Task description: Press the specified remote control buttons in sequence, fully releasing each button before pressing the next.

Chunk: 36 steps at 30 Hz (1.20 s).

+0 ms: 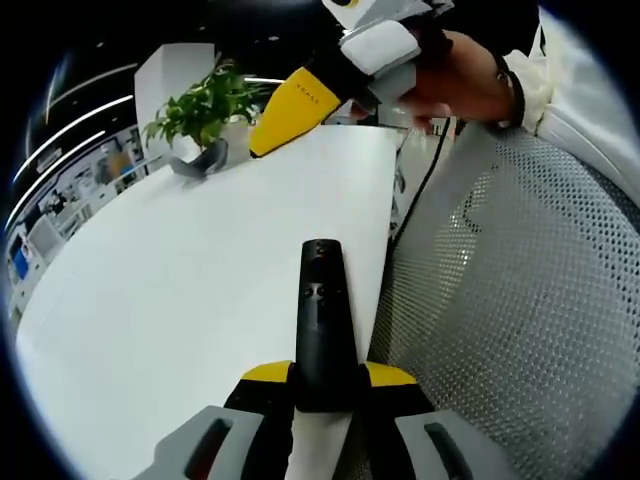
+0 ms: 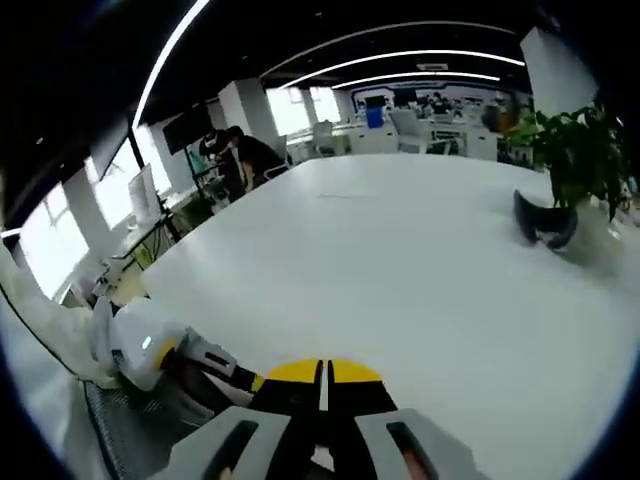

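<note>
A black remote [image 1: 322,320] with small buttons near its far end points away from me over the white table [image 1: 200,300]. My left gripper [image 1: 322,378] is shut on its near end between yellow-tipped jaws. My right gripper [image 1: 295,105], held in a person's hand [image 1: 455,80], hovers above the table's far part, well beyond the remote. In the right gripper view its jaws [image 2: 322,372] meet with nothing between them, over the white table [image 2: 400,260]. The left gripper's white housing [image 2: 150,350] shows at lower left there.
A potted plant [image 1: 205,110] and a dark curved object [image 1: 200,160] stand at the table's far end, also plant [image 2: 580,150] and dark object [image 2: 540,222]. A grey mesh chair [image 1: 520,300] is beside the table's right edge. People sit at desks [image 2: 235,150] far off.
</note>
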### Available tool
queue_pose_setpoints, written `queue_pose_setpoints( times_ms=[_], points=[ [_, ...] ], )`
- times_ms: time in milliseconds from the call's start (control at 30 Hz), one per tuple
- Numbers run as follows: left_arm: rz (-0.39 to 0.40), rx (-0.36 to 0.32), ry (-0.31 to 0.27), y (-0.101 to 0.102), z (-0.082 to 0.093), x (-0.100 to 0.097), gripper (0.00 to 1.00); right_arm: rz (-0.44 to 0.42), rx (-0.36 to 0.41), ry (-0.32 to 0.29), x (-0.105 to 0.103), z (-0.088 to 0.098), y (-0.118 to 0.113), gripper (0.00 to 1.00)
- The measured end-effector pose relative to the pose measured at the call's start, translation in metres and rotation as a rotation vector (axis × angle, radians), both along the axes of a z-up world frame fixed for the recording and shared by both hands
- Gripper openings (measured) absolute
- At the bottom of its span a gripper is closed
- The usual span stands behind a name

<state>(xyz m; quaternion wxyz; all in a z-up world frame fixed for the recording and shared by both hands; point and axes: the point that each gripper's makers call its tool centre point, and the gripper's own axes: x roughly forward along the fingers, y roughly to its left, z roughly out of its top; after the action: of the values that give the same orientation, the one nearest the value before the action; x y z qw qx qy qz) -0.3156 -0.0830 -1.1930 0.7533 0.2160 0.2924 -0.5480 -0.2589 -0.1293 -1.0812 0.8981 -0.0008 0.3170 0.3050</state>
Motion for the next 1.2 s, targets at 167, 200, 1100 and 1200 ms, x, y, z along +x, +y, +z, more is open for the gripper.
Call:
queue_pose_setpoints(
  times_ms=[167,200,1100,1200],
  points=[
    [0.001,0.005,0.001,0.0,0.0,0.0,0.25,-0.05,0.019,-0.063,0.001,0.01,-0.012,0.14],
    [0.0,0.004,0.0,0.0,0.0,0.0,0.25,-0.057,0.019,-0.072,0.002,0.011,-0.013,0.17],
    [-0.115,0.06,0.08,0.011,0.001,0.01,0.24,-0.239,-0.028,-0.246,0.027,0.024,-0.048,0.7],
    [-0.126,0.072,0.077,0.012,0.001,0.012,0.23,-0.247,-0.028,-0.239,0.027,0.023,-0.05,0.7]
  ],
)
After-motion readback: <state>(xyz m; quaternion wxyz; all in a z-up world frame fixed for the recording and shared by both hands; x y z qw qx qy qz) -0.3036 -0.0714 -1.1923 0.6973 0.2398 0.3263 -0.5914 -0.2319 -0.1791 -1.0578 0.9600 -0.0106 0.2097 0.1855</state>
